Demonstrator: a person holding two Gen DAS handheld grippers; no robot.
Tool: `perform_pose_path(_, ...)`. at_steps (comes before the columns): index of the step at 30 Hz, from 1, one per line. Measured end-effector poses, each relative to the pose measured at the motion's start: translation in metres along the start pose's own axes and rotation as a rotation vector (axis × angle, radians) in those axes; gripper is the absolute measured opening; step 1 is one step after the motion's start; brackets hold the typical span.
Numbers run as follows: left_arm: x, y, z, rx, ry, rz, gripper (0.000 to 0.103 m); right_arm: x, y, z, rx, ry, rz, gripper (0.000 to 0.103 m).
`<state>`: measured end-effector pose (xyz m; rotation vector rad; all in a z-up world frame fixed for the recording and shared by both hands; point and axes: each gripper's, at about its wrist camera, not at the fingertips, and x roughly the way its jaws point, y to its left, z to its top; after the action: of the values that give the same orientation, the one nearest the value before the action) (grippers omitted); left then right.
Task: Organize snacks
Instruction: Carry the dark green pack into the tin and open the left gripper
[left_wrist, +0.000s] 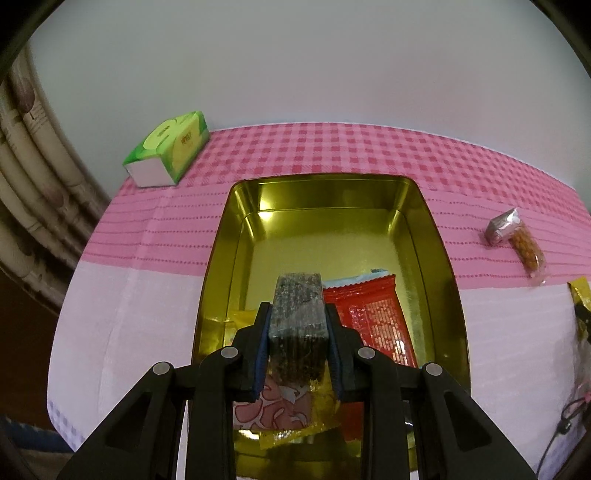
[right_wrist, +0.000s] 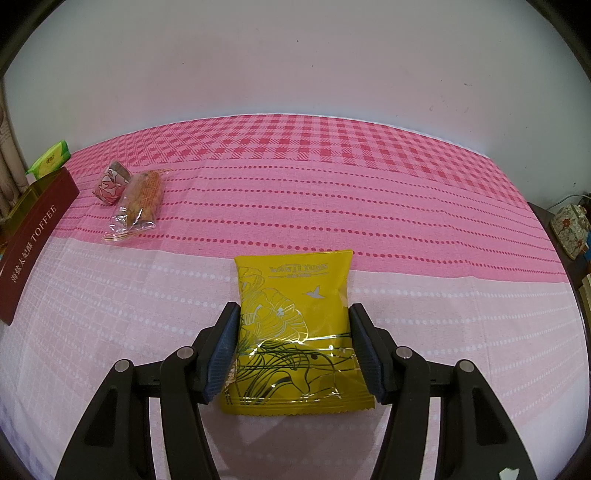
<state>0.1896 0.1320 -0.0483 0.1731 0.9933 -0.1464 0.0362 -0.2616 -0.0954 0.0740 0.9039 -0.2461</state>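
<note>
the gold tin (left_wrist: 221, 258) on the surface (left_wrist: 129, 295) is seen holding a red packet (left_wrist: 376, 317) and smaller wrapped snacks. above it a dark seaweed block (left_wrist: 297, 314), judged light and stiff, is clamped by its sides in the left gripper (left_wrist: 298, 343). the yellow pouch (right_wrist: 295, 325), judged light, soft and slippery, lies between the spread jaws of the right gripper (right_wrist: 293, 350); whether it is touched cannot be told.

My left wrist camera looks down close over the gold tin (left_wrist: 448, 266). My right one sits low, facing across the tablecloth (right_wrist: 332, 184). Both catch the tin, the green tissue pack (left_wrist: 168, 147) and the peanut bar (left_wrist: 526, 245).
</note>
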Motion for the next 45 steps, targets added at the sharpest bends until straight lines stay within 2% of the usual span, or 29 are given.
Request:
perform_pose_path(15,-0.005,-0.014,0.001,0.067,-0.001,0.032,0.03,0.0,0.0,0.0,0.0,0.0,-0.001,0.056)
perform_pose_path(18,-0.014,-0.018,0.001,0.083,-0.016,0.027,0.034,0.0,0.0,0.0,0.0,0.0,-0.001,0.056)
perform_pose_path(23,-0.033,-0.022,0.0,0.101,-0.056,0.029,0.052,0.0,0.0,0.0,0.0,0.0,-0.001,0.056)
perform_pose_path(26,-0.044,-0.022,-0.001,0.105,-0.075,0.029,0.054,0.0,0.0,0.0,0.0,0.0,-0.001,0.056)
perform_pose_path(35,-0.068,-0.001,-0.02,0.06,-0.1,0.064,0.063,0.0,-0.001,-0.001,0.015,-0.002,-0.009,0.054)
perform_pose_path(45,-0.077,0.031,-0.048,-0.023,-0.093,0.115,0.067,-0.004,0.005,-0.001,0.038,0.007,-0.046,0.052)
